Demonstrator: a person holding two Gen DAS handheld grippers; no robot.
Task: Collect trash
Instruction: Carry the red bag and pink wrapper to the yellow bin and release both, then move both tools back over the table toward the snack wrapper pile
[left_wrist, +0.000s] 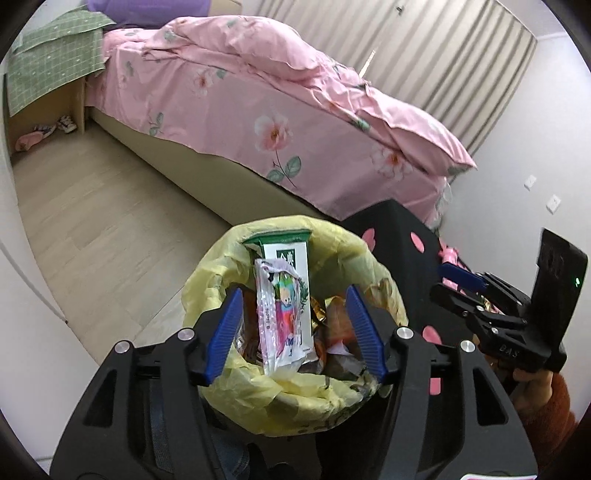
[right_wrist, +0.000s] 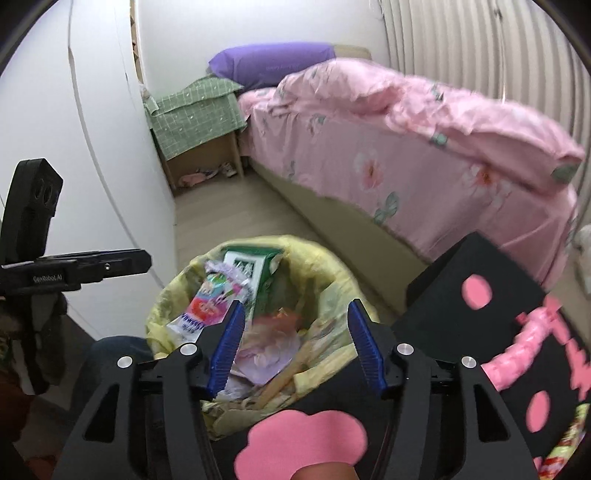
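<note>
Hovering over the yellow-lined trash bin on the floor near the bed, left gripper and right gripper gape empty; press the upright milk carton and snack wrapper down gently, centred.

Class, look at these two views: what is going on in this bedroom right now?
A person holds a claw in each hand over a trash bin lined with a yellow bag. The left claw and right claw are both open and hold nothing. The bin already contains a green carton, a colourful wrapper and other scraps.
</note>
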